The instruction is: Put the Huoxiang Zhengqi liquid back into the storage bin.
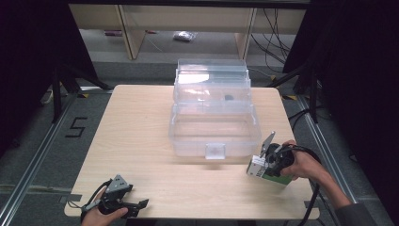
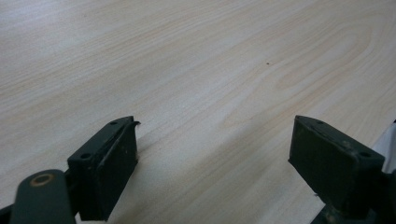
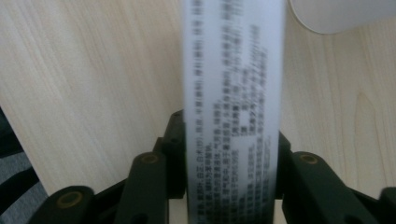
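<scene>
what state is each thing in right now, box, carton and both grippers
box: lid open, standing on the table
carton: clamped between the right gripper's jaws, near the table's right edge
right gripper: shut on the carton
left gripper: open, empty, low over bare table

The high view looks forward and down from the person's side, taking in the whole tabletop [image 1: 141, 141] and the floor beyond. The left gripper view sits low and close, facing along bare wood grain of the tabletop near its front left corner. The right gripper view looks steeply down from very near, onto a printed box [image 3: 233, 116] over the same wood at the right.
</scene>
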The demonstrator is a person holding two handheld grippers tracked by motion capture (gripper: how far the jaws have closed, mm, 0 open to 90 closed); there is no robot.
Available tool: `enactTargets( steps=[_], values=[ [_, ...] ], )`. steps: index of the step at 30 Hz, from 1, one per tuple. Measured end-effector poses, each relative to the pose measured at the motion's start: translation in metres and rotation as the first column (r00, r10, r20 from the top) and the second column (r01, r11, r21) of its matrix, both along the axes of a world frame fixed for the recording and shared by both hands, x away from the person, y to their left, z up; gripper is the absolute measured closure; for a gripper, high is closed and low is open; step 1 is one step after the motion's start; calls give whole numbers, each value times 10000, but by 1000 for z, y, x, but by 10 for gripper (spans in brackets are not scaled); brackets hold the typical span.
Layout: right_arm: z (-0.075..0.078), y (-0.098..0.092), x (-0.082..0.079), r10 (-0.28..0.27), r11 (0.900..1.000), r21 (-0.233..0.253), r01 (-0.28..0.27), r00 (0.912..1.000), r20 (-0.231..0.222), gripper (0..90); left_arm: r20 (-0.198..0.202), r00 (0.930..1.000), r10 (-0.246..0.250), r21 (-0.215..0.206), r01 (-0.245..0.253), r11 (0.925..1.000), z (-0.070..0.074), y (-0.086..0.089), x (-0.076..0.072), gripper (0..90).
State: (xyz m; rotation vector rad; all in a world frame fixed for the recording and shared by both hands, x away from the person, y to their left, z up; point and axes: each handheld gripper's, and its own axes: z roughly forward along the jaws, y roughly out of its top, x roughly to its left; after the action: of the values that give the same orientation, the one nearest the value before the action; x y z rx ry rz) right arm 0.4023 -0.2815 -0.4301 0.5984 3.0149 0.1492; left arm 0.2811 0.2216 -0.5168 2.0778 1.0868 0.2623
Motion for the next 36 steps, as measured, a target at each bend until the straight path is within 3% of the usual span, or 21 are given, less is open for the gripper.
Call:
enactTargets(
  steps=[3,5,13,14,16,24,25,26,27,29,30,32,35,36],
  values=[
    [1,5,0,107,9992,-383,-107,9999,-11,647,-12,10000,-17,12,17,10000,0,0,0,148],
    [2,9,-1,207,9991,-373,-208,9998,-10,648,-5,10000,-16,22,16,10000,0,0,0,148],
    [21,15,-6,327,9994,-135,-324,9993,175,648,-21,10000,-20,17,20,10000,0,0,0,148],
    [23,16,-4,570,9983,-99,-569,9982,197,648,-26,10000,-14,8,14,10000,0,0,0,148],
    [30,17,-7,251,9997,-82,-250,9996,129,648,-25,10000,-18,-7,18,10000,0,0,0,148],
    [58,27,-7,870,9960,146,-880,9945,590,648,-6,10000,-25,40,25,10000,0,0,0,148],
    [61,29,-8,701,9974,104,-708,9959,580,648,-25,10000,-45,23,45,10000,0,0,0,148],
    [64,30,-7,944,9952,180,-959,9931,696,648,-27,10000,-47,33,47,10000,0,0,0,148],
    [67,32,-9,691,9974,164,-703,9955,649,648,-28,10000,-42,25,42,10000,0,0,0,148],
    [71,34,-7,1028,9943,202,-1046,9918,757,648,-25,10000,-45,26,45,10000,0,0,0,148],
    [75,37,-9,804,9964,198,-821,9939,761,647,-31,10000,-51,16,51,10000,0,0,0,148],
    [78,41,-7,1229,9916,293,-1259,9886,870,648,-37,10000,-79,107,80,9999,0,0,0,148],
    [84,48,-9,1200,9921,276,-1223,9901,729,648,-34,10000,-78,100,78,9999,0,0,0,148],
    [85,51,-7,1457,9885,278,-1484,9859,825,648,-41,10000,-71,84,71,9999,0,1,0,148]
  ],
)
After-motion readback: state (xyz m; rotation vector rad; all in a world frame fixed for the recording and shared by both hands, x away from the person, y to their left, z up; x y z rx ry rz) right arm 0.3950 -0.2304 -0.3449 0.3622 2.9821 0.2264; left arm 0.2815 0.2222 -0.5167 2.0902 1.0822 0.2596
